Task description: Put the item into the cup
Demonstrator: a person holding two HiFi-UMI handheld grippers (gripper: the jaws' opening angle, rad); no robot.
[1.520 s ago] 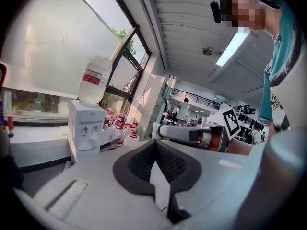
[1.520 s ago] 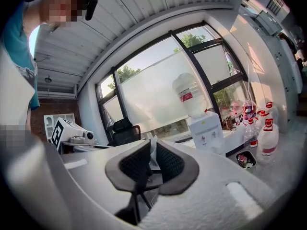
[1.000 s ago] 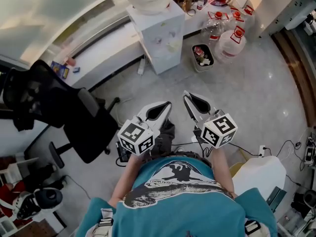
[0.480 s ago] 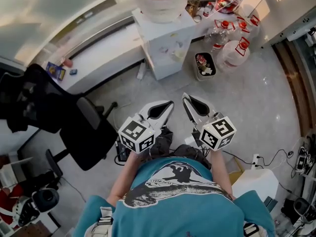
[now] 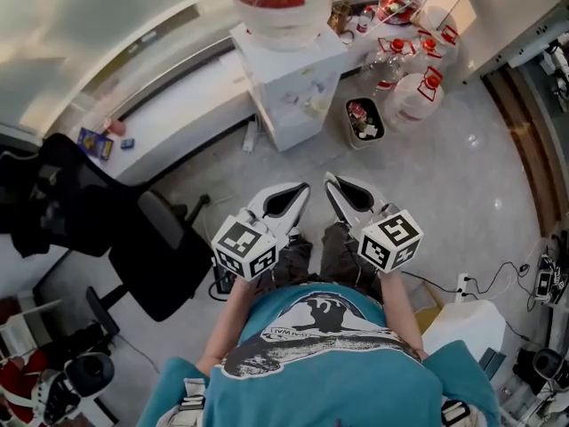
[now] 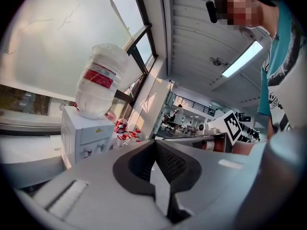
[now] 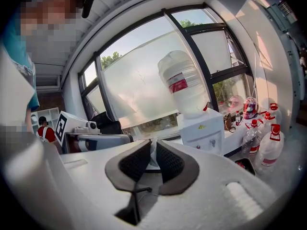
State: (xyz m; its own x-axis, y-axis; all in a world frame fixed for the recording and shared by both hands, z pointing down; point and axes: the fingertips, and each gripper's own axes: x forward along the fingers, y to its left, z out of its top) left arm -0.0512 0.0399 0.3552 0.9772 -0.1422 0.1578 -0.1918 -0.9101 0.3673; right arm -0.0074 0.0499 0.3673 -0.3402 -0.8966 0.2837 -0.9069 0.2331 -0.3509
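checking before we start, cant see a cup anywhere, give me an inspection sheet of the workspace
surface: grey floor; no table in view
job's things: nothing seen, no cup or item
clutter: bin and bottles beside the dispenser; black chair at left
grippers: left gripper jaws together, empty; right gripper jaws a slit apart, empty
cables: cable on the floor at right
surroundings: ledge under a window
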